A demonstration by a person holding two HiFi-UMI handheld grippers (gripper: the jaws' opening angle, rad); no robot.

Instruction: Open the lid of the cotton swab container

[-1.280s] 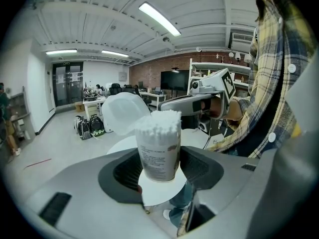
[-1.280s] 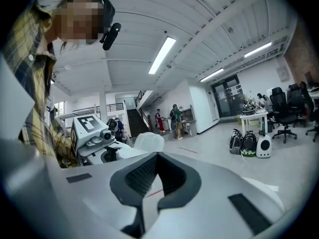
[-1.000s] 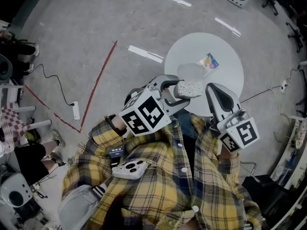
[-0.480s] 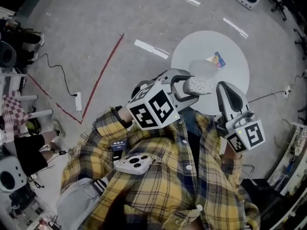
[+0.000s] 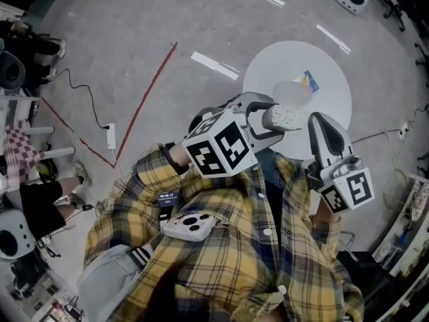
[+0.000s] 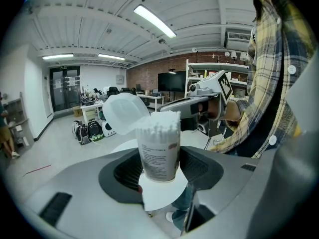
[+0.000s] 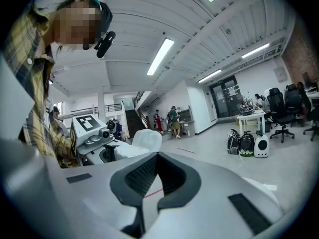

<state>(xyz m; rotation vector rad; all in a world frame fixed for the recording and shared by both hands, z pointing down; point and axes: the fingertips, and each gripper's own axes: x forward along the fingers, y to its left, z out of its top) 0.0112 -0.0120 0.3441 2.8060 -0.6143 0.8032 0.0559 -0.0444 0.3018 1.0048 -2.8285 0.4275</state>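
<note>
A clear cotton swab container (image 6: 159, 146), packed with white swabs, stands upright between the pads of my left gripper (image 6: 160, 176), which is shut on its lower body. Its translucent lid (image 6: 124, 112) is flipped open and hangs back to the upper left. In the head view the container (image 5: 287, 117) is held over the near edge of a round white table (image 5: 335, 106), in my left gripper (image 5: 271, 121). My right gripper (image 5: 319, 121) hangs just right of the container, apart from it. In its own view the right gripper (image 7: 149, 185) is shut with nothing in it, and the lid (image 7: 147, 139) shows beyond.
A small colourful packet (image 5: 308, 80) lies on the table's far side. A phone (image 5: 190, 225) is clipped on the person's plaid shirt. Red tape (image 5: 144, 99), a power strip (image 5: 111, 137) and cables lie on the floor to the left. Backpacks (image 7: 246, 143) stand far off.
The two grippers and the container have drifted slightly right in the head view, keeping their relation. The lid stays open and the right gripper stays shut.
</note>
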